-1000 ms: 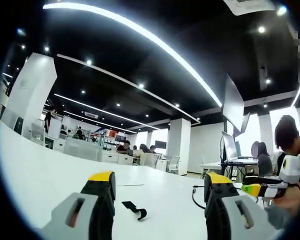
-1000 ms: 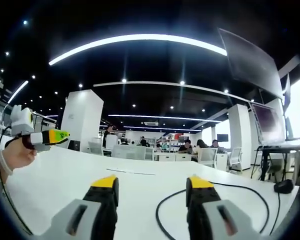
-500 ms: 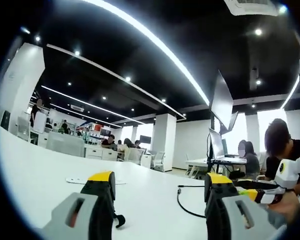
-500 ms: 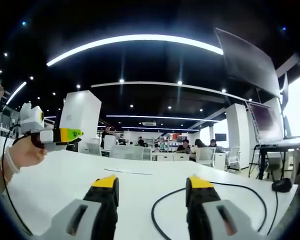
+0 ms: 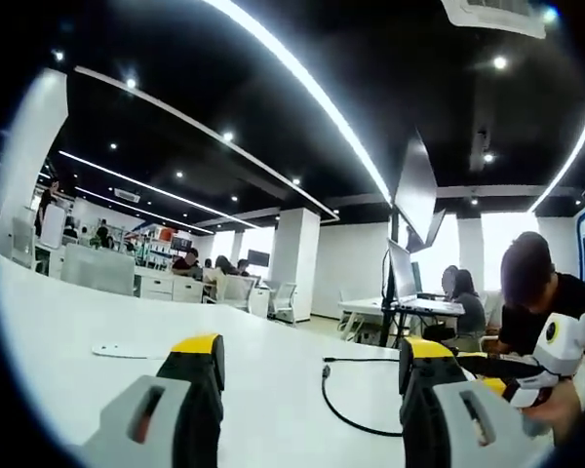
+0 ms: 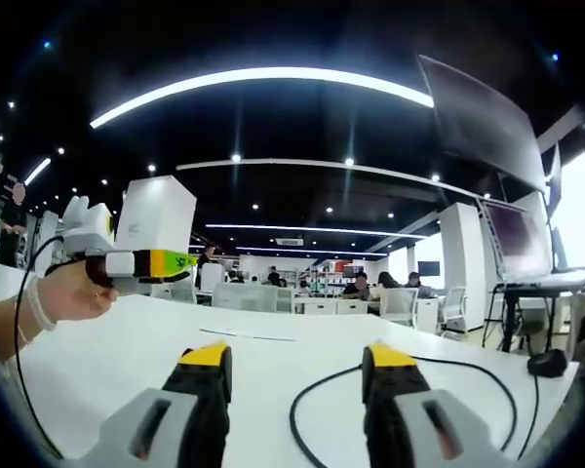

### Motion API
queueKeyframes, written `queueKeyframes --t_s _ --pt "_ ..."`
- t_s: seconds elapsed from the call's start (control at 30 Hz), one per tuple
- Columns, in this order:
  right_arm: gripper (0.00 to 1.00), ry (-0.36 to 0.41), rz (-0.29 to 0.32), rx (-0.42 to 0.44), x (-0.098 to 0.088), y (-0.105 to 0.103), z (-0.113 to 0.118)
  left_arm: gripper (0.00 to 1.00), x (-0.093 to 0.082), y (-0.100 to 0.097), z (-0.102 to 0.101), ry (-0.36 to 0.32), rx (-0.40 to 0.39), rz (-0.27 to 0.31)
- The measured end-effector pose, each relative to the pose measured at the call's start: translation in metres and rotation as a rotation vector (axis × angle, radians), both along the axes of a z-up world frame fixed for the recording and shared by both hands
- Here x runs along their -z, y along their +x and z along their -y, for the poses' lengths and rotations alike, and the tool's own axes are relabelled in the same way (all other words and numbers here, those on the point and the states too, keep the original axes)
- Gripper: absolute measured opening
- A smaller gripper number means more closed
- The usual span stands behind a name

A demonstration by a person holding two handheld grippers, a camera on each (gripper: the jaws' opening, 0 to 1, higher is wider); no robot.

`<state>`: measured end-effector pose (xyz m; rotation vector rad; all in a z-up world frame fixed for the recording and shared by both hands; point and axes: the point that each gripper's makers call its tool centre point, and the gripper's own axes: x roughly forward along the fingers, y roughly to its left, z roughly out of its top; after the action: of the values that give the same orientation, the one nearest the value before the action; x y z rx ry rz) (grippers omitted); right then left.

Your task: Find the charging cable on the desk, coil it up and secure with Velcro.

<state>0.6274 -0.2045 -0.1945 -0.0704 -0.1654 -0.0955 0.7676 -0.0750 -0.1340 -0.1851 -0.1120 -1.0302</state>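
Both hand-held grippers, left (image 5: pixel 312 361) and right (image 6: pixel 297 366), hover with jaws apart and empty above the smooth white bench (image 6: pixel 127 361), where a thin black rubbery charging cable (image 6: pixel 317 390) curves.

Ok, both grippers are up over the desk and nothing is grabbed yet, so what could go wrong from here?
1. The charging cable lies loose in a wide loop on the white desk; gripping one point may drag the rest rather than coil it.
2. Both the left gripper and the right gripper sit open and close together over the same cable, so they could collide.
3. The cable's plug end is free and may whip or snag while coiling.
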Motion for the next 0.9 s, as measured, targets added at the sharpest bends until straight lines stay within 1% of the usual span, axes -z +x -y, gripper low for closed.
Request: queueKeyframes --t_s 0.27,0.3,0.4,0.53,0.57,0.67,0.73,0.8,0.9 --pt "0.54 -0.003 0.001 0.002 -0.001 0.001 0.003 0.73 -0.001 0.005 0.033 0.015 0.065 -0.032" --pt "0.54 -0.002 0.001 0.002 -0.001 0.001 0.003 0.73 -0.001 0.005 0.034 0.017 0.067 -0.032" --pt "0.54 -0.008 -0.003 0.006 -0.001 0.002 0.005 0.72 0.001 0.005 0.051 0.042 0.097 -0.027" --pt "0.54 -0.022 -0.008 0.014 -0.003 0.0 0.008 0.72 0.005 0.006 0.072 0.053 0.145 -0.046" --pt "0.54 -0.024 -0.008 0.017 -0.004 -0.001 0.01 0.72 0.005 0.006 0.073 0.053 0.147 -0.048" --pt "0.54 -0.03 -0.007 0.027 -0.005 -0.002 0.013 0.72 0.009 0.009 0.091 0.069 0.172 -0.056" --pt "0.54 -0.031 -0.008 0.032 -0.005 -0.003 0.015 0.72 0.01 0.01 0.099 0.076 0.182 -0.053" --pt "0.54 -0.034 -0.011 0.036 -0.005 -0.003 0.017 0.72 0.011 0.011 0.103 0.08 0.185 -0.053" --pt "0.54 -0.04 -0.01 0.044 -0.006 -0.003 0.019 0.72 0.013 0.013 0.115 0.088 0.198 -0.056"
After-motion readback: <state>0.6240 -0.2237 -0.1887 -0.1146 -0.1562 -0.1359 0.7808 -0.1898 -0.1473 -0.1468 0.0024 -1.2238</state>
